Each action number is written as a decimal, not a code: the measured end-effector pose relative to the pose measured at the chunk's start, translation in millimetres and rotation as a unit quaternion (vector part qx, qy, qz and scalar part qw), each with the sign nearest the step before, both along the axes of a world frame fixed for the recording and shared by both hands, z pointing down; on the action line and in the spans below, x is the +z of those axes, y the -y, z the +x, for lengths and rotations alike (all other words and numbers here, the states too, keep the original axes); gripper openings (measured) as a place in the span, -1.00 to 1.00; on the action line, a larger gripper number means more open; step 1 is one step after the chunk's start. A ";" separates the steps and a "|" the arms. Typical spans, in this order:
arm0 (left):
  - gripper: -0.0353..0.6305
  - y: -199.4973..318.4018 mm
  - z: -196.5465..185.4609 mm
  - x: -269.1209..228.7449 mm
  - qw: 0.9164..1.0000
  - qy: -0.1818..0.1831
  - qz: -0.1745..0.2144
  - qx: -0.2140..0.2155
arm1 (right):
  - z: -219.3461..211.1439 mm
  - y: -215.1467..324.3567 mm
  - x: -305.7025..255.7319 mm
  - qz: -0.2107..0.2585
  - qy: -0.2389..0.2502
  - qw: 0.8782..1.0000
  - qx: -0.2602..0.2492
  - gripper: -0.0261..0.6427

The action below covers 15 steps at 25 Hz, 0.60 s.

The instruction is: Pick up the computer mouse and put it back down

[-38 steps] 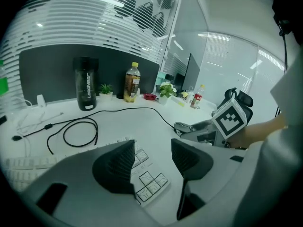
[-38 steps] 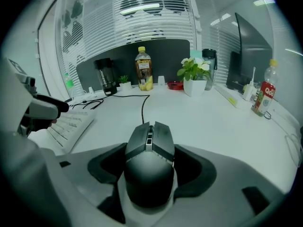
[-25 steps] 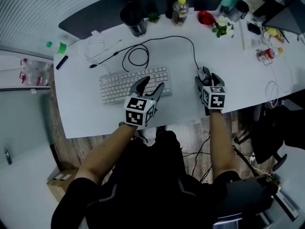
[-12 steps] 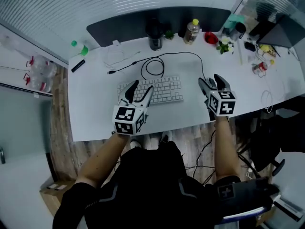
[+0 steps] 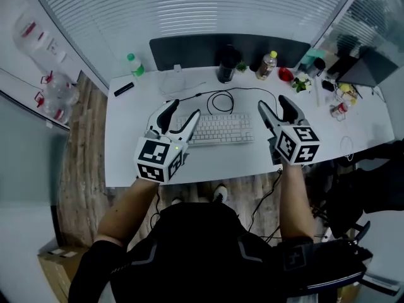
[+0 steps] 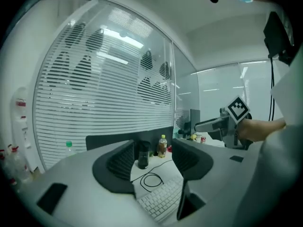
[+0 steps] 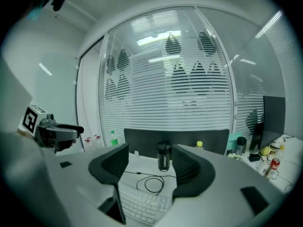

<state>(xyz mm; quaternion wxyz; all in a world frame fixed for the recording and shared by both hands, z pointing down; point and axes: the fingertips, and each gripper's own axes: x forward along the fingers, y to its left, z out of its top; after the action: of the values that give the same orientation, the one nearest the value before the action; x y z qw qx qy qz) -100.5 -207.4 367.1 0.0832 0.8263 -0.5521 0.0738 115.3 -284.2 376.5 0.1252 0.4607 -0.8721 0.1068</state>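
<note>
Left gripper (image 5: pixel 184 109) above a white desk (image 5: pixel 126 163), jaws wide apart and empty, right gripper (image 5: pixel 273 102) jaws apart, just closing slightly, empty, white keyboard (image 5: pixel 218 129) below.

White bench (image 5: pixel 126 163); white keyboard (image 5: pixel 221 130); at the keyboard's twelve o'clock a black cable (image 5: pixel 221 100), and past it a black tumbler (image 5: pixel 227 65); at the tumbler's three o'clock a yellow-capped bottle (image 5: pixel 267 65) with amber contents; at the keyboard's ten o'clock a clear green-capped bottle (image 5: pixel 133 65); charcoal partition (image 5: pixel 189 48); blinds (image 5: pixel 208 8) in fine white horizontal stripes; brown wood-grain floor (image 5: pixel 82 144); left gripper (image 5: pixel 184 109) grey and black, bearing black-and-white square markers.
</note>
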 end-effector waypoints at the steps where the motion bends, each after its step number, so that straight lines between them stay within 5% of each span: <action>1: -0.12 -3.2 -10.2 -9.6 1.000 -0.003 0.007 -0.006 | -10.6 -5.1 -10.2 0.002 0.011 1.000 -0.004 -0.09; 7: -0.15 -28.1 -60.9 -72.3 0.997 -0.005 0.068 -0.035 | -63.9 -36.5 -57.4 0.030 0.034 0.999 -0.017 -0.16; 11: -0.21 -40.0 -93.9 -84.6 0.996 -0.011 0.080 -0.044 | -90.2 -56.5 -71.9 0.042 0.032 0.998 -0.013 -0.49; 15: -0.25 -47.9 -116.5 -79.4 0.995 -0.022 0.078 -0.049 | -104.8 -74.0 -78.2 0.045 0.043 0.998 -0.010 -0.49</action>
<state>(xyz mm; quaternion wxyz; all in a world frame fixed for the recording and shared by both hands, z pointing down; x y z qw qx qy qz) -217.1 -159.4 287.7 0.0336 0.8036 -0.5942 0.0080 10.5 -210.3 298.3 0.0681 0.4524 -0.8850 0.0863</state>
